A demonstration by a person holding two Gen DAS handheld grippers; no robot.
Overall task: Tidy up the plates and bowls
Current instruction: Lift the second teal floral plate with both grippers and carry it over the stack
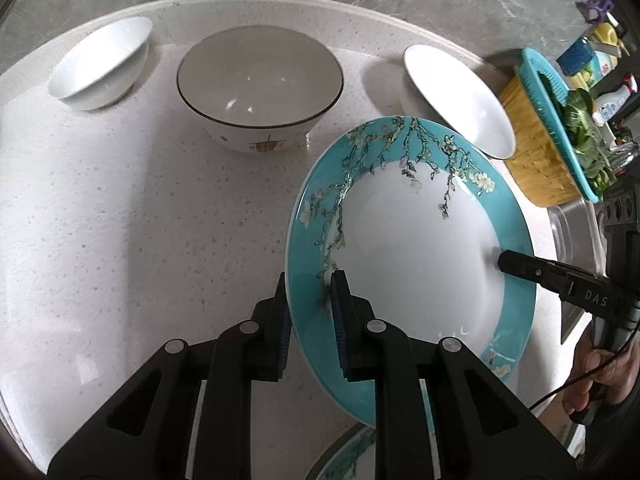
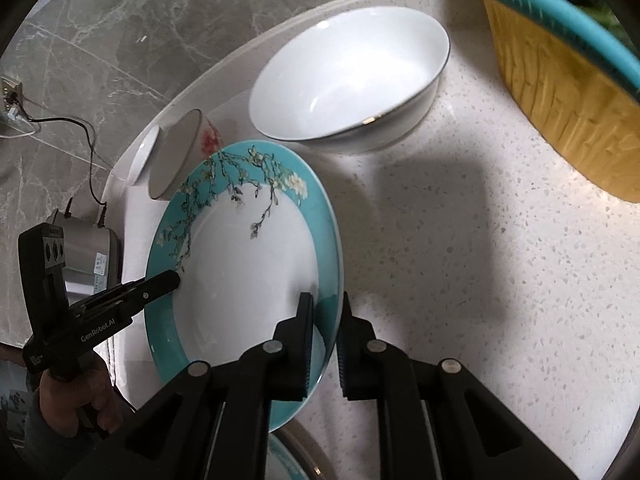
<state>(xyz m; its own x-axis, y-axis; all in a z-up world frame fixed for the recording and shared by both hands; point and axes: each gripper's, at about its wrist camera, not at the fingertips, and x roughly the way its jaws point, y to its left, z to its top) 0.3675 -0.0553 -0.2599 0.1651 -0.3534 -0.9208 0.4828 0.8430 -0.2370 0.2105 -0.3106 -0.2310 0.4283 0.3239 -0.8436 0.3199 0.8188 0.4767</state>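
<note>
**Plate held at both rims, clear of the counter**

We find the teal blossom plate [image 1: 416, 256] pinched on opposite edges. The left gripper [image 1: 310, 308] is closed to a narrow gap on the near-left rim, and the right gripper [image 2: 325, 334] is nearly fully closed on the right rim. The plate is tilted, its left edge riding higher, and appears lifted off the speckled counter [image 1: 140, 240].

Three bowls stand beyond it: a small white bowl [image 1: 100, 64], a rimmed grey bowl [image 1: 260, 84] and a wide white bowl [image 2: 352, 76]. A second teal plate [image 1: 352, 456] lies directly below, likely the stacking target. We judge both hands equally placed, so the plate must be levelled before lowering.
</note>
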